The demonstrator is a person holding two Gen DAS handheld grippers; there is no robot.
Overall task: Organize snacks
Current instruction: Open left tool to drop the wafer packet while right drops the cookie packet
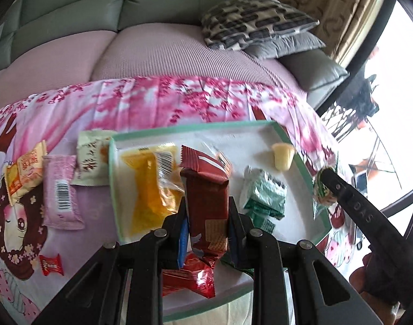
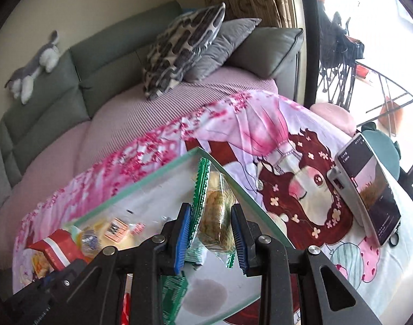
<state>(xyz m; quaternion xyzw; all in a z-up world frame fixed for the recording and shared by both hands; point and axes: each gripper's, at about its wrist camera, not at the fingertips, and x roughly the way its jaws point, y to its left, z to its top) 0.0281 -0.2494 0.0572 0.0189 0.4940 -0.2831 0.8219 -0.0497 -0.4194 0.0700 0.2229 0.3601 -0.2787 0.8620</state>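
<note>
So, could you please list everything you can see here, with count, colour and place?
Tray: one, white with green rim, on the cloth.
Cloth: one, pink cartoon print, under the tray.
Dark red packet: one, in the left claw, over the tray.
Green-edged cake packet: one, in the right claw, over the tray.
Yellow packet: one, in the tray.
Green foil packet: one, in the tray.
Jelly cup: one, pale yellow, in the tray.
Loose packets: four, pink, orange, cream, small red, on the cloth beside the tray.
Cushions: two, patterned and grey, on the sofa.
Plush toy: one, grey-white, on the sofa back.
Phone: one, propped on the cloth.
Left claw: shut.
Right claw: shut.
</note>
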